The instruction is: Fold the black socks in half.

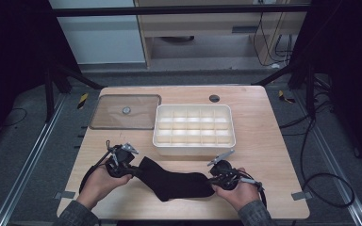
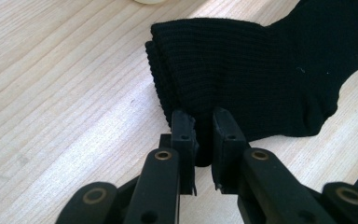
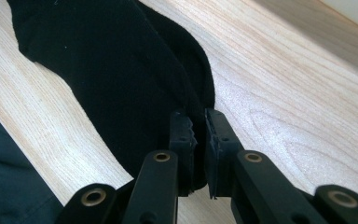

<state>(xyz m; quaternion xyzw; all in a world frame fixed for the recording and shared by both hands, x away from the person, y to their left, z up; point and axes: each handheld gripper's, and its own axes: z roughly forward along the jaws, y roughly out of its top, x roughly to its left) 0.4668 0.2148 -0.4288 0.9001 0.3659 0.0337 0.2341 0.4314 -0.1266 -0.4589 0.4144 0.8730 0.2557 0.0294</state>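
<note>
2 grippers, 1 sock, and we have it pinched at both ends right at the near edge of the table (image 1: pixel 273 141). Our left gripper (image 1: pixel 131 170) is clamped on the ribbed cuff of the black sock (image 1: pixel 174 184); in the left gripper view the jaws stand close together with a fold of cuff (image 2: pixel 200 84) squeezed between them. Our right gripper (image 1: pixel 213 184) is clamped on the toe end, and the right gripper view shows the rounded toe edge (image 3: pixel 186 88) caught between jaws nearly together.

By our reading, we are stretching the sock flat before folding it. To do that well, we want both grips kept firm, an even pull along the sock's length, and the fabric kept low on the wood so the heel bend lies smooth. Too hard a tug could slip the thin toe edge out of the right jaws.

Fabric now: soft knit, matte black, fine ribs at the cuff, a clear bend at the heel, and it looks like 2 layers stacked at the cuff. Wood beneath is pale, smooth, with long grain.

Farther off sits a white plastic box (image 1: pixel 194 147) divided into many small square cells, and to its left a flat clear lid (image 1: pixel 99 120) with rounded corners.
</note>
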